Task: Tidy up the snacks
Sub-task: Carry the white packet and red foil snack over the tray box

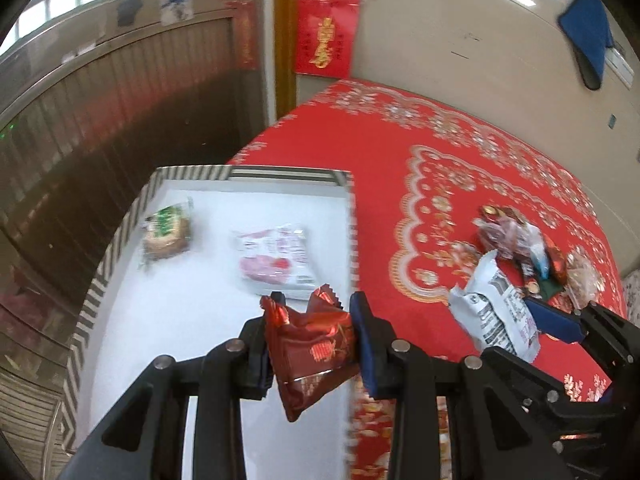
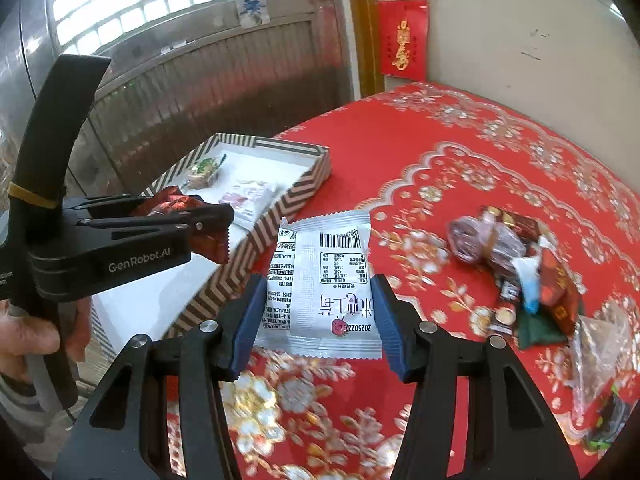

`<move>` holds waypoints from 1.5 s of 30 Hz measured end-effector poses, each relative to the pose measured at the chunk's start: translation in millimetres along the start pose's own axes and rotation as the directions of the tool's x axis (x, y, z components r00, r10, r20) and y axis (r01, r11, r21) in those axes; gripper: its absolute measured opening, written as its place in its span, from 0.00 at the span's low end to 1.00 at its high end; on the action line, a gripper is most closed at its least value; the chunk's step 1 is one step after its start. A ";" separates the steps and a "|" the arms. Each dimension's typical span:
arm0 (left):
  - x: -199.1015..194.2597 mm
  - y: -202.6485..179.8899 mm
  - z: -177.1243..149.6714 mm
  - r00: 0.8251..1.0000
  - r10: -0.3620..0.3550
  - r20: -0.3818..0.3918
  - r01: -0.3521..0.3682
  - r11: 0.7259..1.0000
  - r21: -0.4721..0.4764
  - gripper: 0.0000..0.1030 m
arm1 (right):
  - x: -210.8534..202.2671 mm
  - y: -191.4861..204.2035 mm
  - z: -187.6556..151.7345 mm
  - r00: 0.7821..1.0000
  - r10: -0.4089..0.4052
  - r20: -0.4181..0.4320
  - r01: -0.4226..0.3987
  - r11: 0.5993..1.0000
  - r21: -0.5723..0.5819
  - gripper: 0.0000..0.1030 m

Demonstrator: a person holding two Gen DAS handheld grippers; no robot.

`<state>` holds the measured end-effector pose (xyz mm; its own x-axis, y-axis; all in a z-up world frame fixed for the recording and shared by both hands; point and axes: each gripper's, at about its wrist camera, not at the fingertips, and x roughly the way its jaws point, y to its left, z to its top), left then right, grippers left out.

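Note:
My left gripper [image 1: 314, 320] is shut on a dark red snack packet [image 1: 316, 354] and holds it over the right edge of the white striped-rim tray [image 1: 96, 280]. The tray holds a green-labelled cake [image 1: 168, 232] and a white-and-pink packet [image 1: 276, 260]. My right gripper [image 2: 318, 300] is shut on a white snack packet [image 2: 320, 280] and holds it above the red tablecloth, just right of the tray [image 2: 276, 216]. The left gripper with its red packet [image 2: 208, 240] shows at the left of the right wrist view. A pile of loose snacks [image 2: 532, 272] lies on the cloth to the right.
The round table wears a red floral cloth [image 2: 460, 152]. A wall with red paper decorations [image 2: 404, 40] stands behind it, and a dark ribbed door [image 1: 120, 120] stands at the left. The snack pile also shows in the left wrist view [image 1: 524, 248].

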<state>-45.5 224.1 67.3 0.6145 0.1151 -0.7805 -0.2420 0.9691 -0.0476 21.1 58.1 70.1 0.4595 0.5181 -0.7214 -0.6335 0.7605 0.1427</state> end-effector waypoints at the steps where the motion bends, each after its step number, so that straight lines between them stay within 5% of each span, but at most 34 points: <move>1: 0.1 5.5 0.6 1.000 0.006 0.001 -0.006 1.000 -0.007 0.35 | 2.5 4.6 3.2 1.000 0.004 0.002 -0.004 1.000 -0.005 0.52; 15: 7.0 71.6 3.7 0.997 0.072 -0.006 -0.072 0.993 -0.091 0.35 | 28.6 47.9 28.8 0.999 0.037 -0.015 -0.038 0.997 -0.068 0.52; 45: 36.5 120.4 -1.3 0.985 0.153 -0.082 -0.164 0.976 -0.141 0.35 | 80.2 104.8 43.0 0.990 0.094 -0.108 -0.110 0.982 -0.152 0.51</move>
<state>-53.1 344.6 32.3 0.5065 0.2441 -0.8270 -0.4428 0.8966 -0.0066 18.3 196.2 56.3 0.3275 0.5421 -0.7739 -0.7677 0.6301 0.1165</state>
